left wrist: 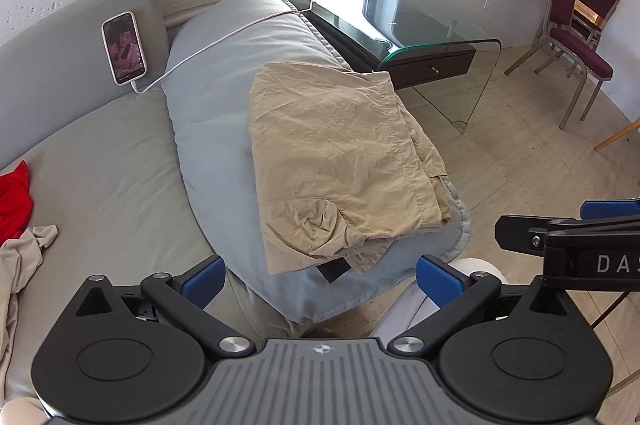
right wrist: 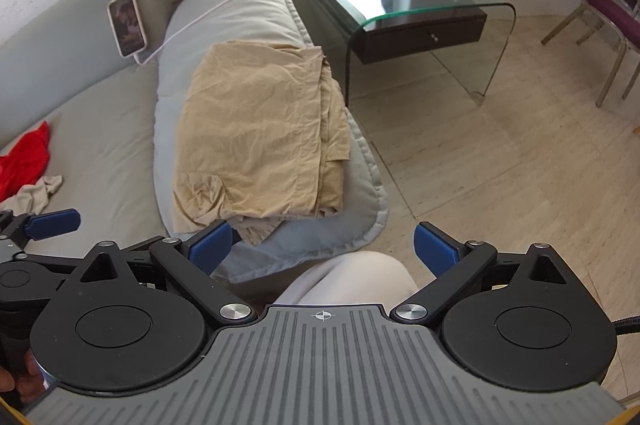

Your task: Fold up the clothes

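Tan garment (left wrist: 340, 161), judged light and limp, best pinched at near hem; left gripper (left wrist: 320, 279) and right gripper (right wrist: 322, 251) both released, empty.

folded tan garment (left wrist: 340, 161) lies on grey cushion (left wrist: 208, 97).

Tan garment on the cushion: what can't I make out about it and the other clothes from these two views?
- Tan garment: its type and its underside, folded under in both views.
- Dark patch under its near edge: mostly covered by fabric, left wrist view.
- Red cloth and beige cloth: cut off by the left edge.
- Phone screen: too small.
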`<control>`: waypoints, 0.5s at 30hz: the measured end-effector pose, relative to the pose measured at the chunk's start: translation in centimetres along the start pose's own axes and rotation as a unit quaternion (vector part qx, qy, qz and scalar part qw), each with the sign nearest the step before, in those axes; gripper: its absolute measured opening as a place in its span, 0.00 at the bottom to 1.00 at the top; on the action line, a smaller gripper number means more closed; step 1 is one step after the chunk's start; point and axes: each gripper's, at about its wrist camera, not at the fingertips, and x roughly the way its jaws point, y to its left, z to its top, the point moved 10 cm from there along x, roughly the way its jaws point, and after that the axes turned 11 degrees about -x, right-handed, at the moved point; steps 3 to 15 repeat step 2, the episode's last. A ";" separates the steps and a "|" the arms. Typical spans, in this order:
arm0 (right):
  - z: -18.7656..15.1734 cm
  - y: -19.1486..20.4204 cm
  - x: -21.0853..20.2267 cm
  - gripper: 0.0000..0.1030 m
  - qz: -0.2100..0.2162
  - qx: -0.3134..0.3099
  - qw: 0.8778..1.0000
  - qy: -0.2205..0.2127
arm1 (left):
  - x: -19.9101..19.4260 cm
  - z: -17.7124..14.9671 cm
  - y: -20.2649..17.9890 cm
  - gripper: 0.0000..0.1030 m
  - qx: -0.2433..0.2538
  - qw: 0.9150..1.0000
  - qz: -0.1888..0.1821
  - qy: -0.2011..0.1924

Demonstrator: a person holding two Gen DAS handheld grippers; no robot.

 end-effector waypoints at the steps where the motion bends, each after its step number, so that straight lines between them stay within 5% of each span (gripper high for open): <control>1: 0.0 0.1 0.0 0.95 0.003 0.000 1.000 0.001 | 0.0 0.0 0.0 0.99 0.000 1.000 0.001 -0.001; 15: -0.1 0.2 0.1 0.95 0.005 0.000 1.000 0.001 | 0.0 0.0 0.0 0.99 0.000 1.000 0.001 0.000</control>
